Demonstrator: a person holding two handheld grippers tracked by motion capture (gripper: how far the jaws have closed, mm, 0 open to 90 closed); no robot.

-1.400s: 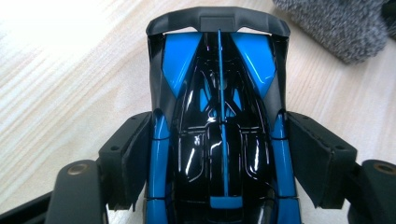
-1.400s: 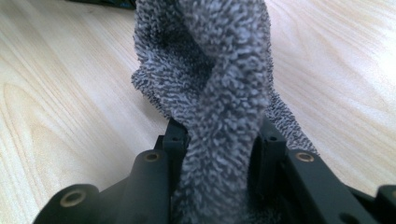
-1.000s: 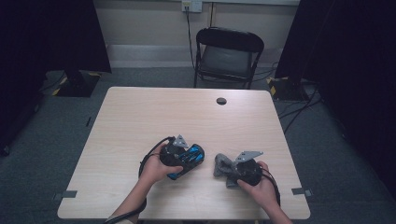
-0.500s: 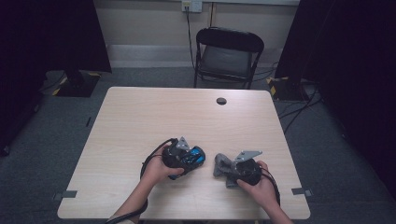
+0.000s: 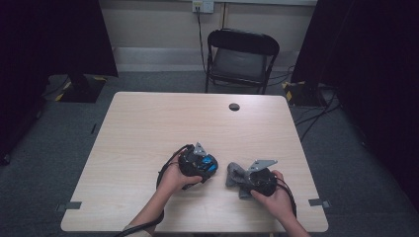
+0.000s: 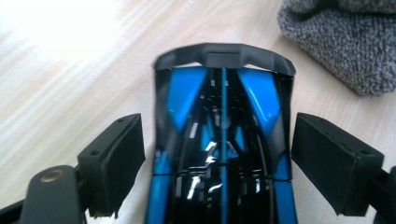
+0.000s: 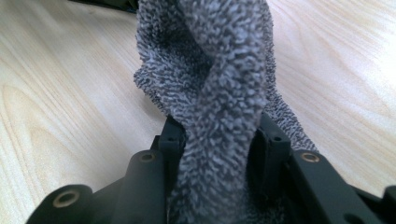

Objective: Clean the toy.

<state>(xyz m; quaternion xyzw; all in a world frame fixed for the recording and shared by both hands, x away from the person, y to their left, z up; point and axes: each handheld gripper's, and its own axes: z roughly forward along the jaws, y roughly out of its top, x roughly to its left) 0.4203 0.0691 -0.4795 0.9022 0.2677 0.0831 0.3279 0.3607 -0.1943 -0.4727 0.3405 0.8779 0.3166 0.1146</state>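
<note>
A blue and black toy car (image 6: 224,116) sits lengthways between the two jaws of my left gripper (image 6: 219,140), which is shut on its sides. From above, the left gripper (image 5: 203,165) and the car (image 5: 208,166) are low over the table's near middle. My right gripper (image 7: 217,135) is shut on a bunched grey terry cloth (image 7: 215,70) that rises out of its jaws. In the high view the right gripper (image 5: 243,177) holds the cloth (image 5: 234,173) just right of the car, a small gap apart. A corner of the cloth (image 6: 345,42) lies ahead of the car.
The light wooden table (image 5: 148,128) has a small black round cap (image 5: 233,106) near its far edge. A black folding chair (image 5: 242,54) stands behind the table. Dark curtains flank both sides.
My left gripper has shifted slightly right with the car, closer to the cloth. The right gripper and the cloth have stayed in place.
</note>
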